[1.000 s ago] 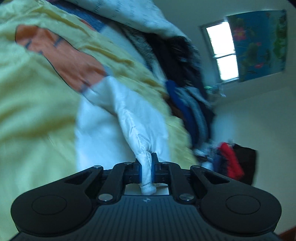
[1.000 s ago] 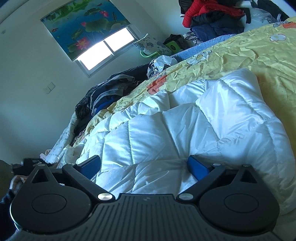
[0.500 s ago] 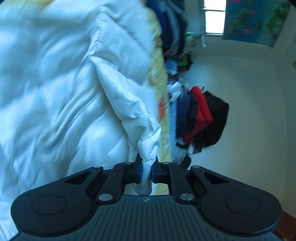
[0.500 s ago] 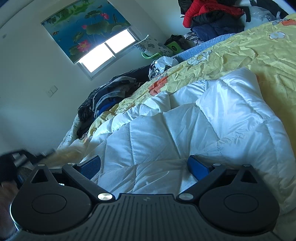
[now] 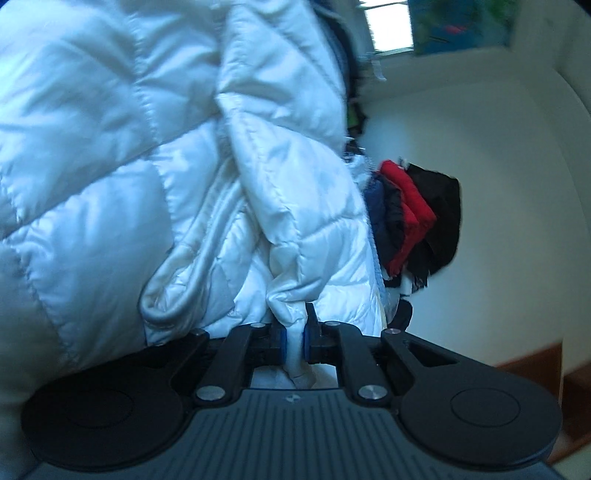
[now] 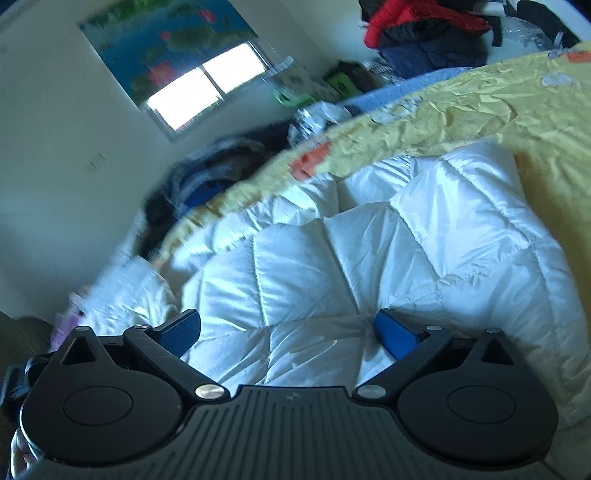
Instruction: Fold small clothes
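Note:
A white quilted puffer jacket point(image 6: 369, 251) lies on a yellow bedspread point(image 6: 498, 107). My left gripper point(image 5: 294, 338) is shut on the cuff of the jacket's sleeve point(image 5: 280, 177), held over the jacket body point(image 5: 81, 155); a grey-white collar edge point(image 5: 184, 266) shows to its left. My right gripper point(image 6: 288, 332) is open, its blue-padded fingers point(image 6: 393, 332) spread wide and resting on the jacket's near edge. The folded-over sleeve shows at the left of the right wrist view point(image 6: 136, 291).
Piles of dark, blue and red clothes point(image 6: 424, 33) lie along the bed's far side and also show in the left wrist view point(image 5: 410, 214). A window point(image 6: 199, 92) with a lotus-print blind point(image 6: 159, 40) is on the white wall.
My left gripper has carried the sleeve across from the bedspread over the jacket body. The sleeve now appears at the left of the right wrist view. My right gripper shifted slightly.

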A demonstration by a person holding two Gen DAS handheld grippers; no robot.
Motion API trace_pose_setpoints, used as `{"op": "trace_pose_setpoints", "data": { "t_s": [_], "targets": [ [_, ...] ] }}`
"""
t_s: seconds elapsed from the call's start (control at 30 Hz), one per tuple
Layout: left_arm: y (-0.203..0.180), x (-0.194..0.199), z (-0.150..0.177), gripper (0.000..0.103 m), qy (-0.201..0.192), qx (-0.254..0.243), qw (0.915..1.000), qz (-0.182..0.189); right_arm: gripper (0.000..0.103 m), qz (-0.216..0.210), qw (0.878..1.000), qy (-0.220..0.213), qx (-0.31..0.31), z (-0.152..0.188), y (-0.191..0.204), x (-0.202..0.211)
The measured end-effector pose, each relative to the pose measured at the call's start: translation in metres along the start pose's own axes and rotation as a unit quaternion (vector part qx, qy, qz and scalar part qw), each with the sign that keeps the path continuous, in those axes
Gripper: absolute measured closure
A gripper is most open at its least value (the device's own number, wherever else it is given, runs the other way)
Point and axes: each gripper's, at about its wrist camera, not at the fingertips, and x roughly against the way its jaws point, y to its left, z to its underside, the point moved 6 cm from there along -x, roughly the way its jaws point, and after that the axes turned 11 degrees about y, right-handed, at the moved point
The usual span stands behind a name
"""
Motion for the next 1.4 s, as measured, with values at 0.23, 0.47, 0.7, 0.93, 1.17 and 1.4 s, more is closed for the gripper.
{"op": "trace_pose_setpoints", "data": {
  "t_s": [0.23,0.47,0.7,0.93,1.17,1.4],
  "targets": [
    [-0.004,-0.002,-0.003,0.094,-0.004,-0.021,0.9997,0.013,0.002,-0.152,0.986,0.049,-0.037,-0.014,0.068,-0.008],
    [0.008,0.011,0.004,0.094,0.001,-0.020,0.9995,0.024,0.007,-0.151,0.979,0.104,-0.094,-0.025,0.072,-0.080],
    [0.010,0.011,0.004,0.094,0.001,-0.021,0.9995,0.024,0.012,-0.160,0.977,0.136,-0.035,-0.013,0.104,-0.089],
    [0.011,0.012,0.004,0.094,0.000,-0.022,0.9995,0.023,0.014,-0.173,0.974,0.141,-0.020,-0.013,0.117,-0.093],
    [0.007,0.011,0.004,0.094,0.001,-0.027,0.9995,0.019,0.088,-0.145,0.976,0.153,-0.057,0.000,0.093,-0.114],
    [-0.020,0.072,-0.001,0.062,0.017,-0.006,0.9990,0.040,0.091,-0.176,0.972,0.138,-0.070,-0.011,0.104,-0.096]
  ]
}}
